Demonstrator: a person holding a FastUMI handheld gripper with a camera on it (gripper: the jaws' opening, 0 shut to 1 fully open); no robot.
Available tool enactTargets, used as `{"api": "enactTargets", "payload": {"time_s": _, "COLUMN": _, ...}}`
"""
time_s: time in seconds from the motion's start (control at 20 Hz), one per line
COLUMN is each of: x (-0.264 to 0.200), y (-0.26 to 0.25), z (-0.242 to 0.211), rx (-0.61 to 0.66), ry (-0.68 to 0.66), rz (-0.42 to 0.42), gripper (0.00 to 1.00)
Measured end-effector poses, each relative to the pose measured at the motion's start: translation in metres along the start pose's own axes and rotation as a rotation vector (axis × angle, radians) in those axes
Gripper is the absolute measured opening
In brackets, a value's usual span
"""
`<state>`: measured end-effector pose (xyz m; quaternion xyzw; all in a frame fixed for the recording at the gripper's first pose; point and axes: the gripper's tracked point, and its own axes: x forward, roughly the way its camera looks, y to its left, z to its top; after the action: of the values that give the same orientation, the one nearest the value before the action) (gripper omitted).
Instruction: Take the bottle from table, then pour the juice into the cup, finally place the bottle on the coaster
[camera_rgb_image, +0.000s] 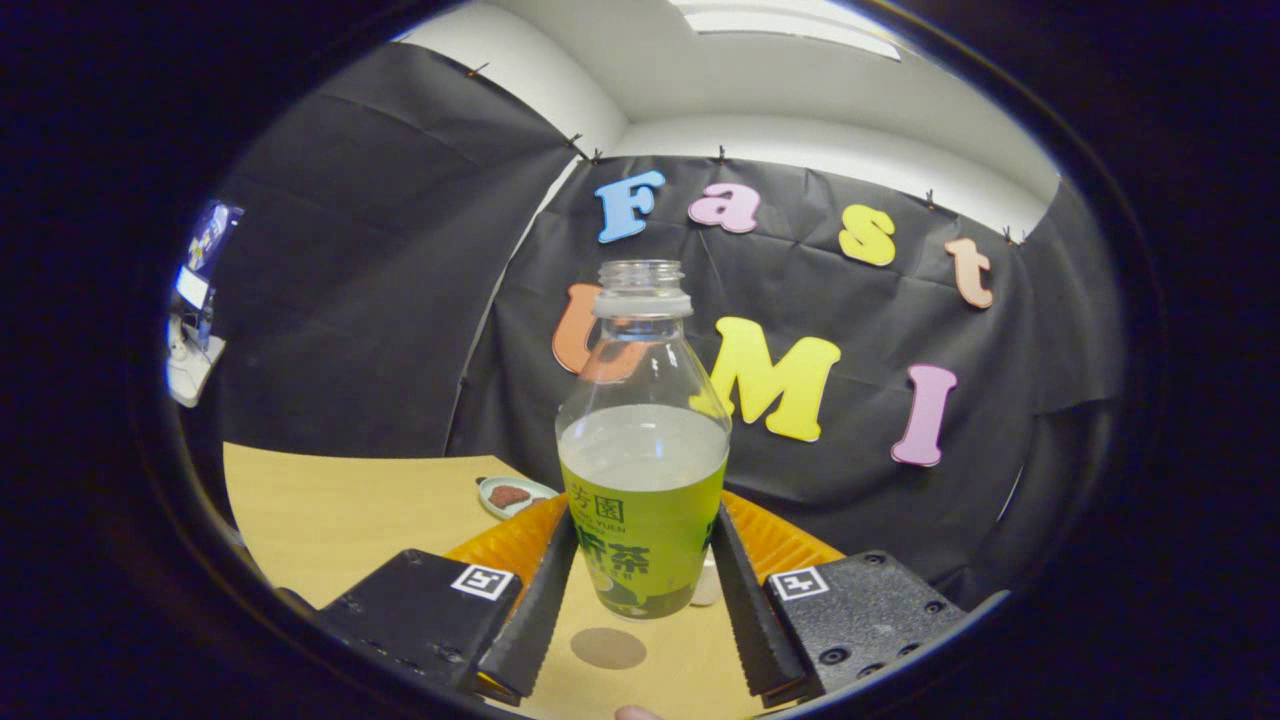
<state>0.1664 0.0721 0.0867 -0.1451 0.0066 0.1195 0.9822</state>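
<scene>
The gripper (645, 560) is pinching the bottle (642, 470) low on its labelled body, one finger pressing on each side, and the bottle is standing upright between them, seemingly lifted a little off the table (330, 505), since its base is hanging above the tabletop seen between the fingers. Holding it low and vertical is keeping the open, capless neck pointing up, so the greenish juice is sitting level below the shoulder; that is probably the safest posture before any tilt. Just below the bottle's base, between the fingers, a round brownish disc (608, 648) is lying flat on the table; it may be the coaster, though that is a guess. Beyond the left finger a small dish (512, 495) with something reddish-brown on it is sitting near the table's far edge. I cannot pick out the cup with certainty; a pale rounded shape is peeking from behind the bottle's right side. Open tabletop is stretching away ahead-left of the fingers, giving room to swing.
</scene>
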Motion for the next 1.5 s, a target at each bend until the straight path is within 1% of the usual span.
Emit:
{"api": "enactTargets", "payload": {"time_s": 0.2, "x": 0.019, "y": 0.006, "z": -0.024, "rx": 0.116, "ry": 0.032, "rz": 0.066, "gripper": 0.79}}
{"api": "enactTargets", "payload": {"time_s": 0.45, "x": 0.058, "y": 0.0, "z": -0.072, "rx": 0.199, "ry": 0.134, "rz": 0.097, "gripper": 0.79}}
{"api": "enactTargets", "payload": {"time_s": 0.6, "x": 0.074, "y": -0.005, "z": -0.104, "rx": 0.191, "ry": 0.177, "rz": 0.087, "gripper": 0.79}}
{"api": "enactTargets", "payload": {"time_s": 0.75, "x": 0.089, "y": -0.004, "z": -0.137, "rx": 0.198, "ry": 0.22, "rz": 0.096, "gripper": 0.79}}
{"api": "enactTargets", "payload": {"time_s": 0.95, "x": 0.103, "y": 0.0, "z": -0.171, "rx": 0.178, "ry": 0.252, "rz": 0.109, "gripper": 0.79}}
{"api": "enactTargets", "payload": {"time_s": 1.3, "x": 0.114, "y": 0.004, "z": -0.207, "rx": 0.203, "ry": 0.305, "rz": 0.124, "gripper": 0.79}}
{"api": "enactTargets", "payload": {"time_s": 1.5, "x": 0.12, "y": 0.005, "z": -0.214, "rx": 0.202, "ry": 0.318, "rz": 0.127, "gripper": 0.8}}
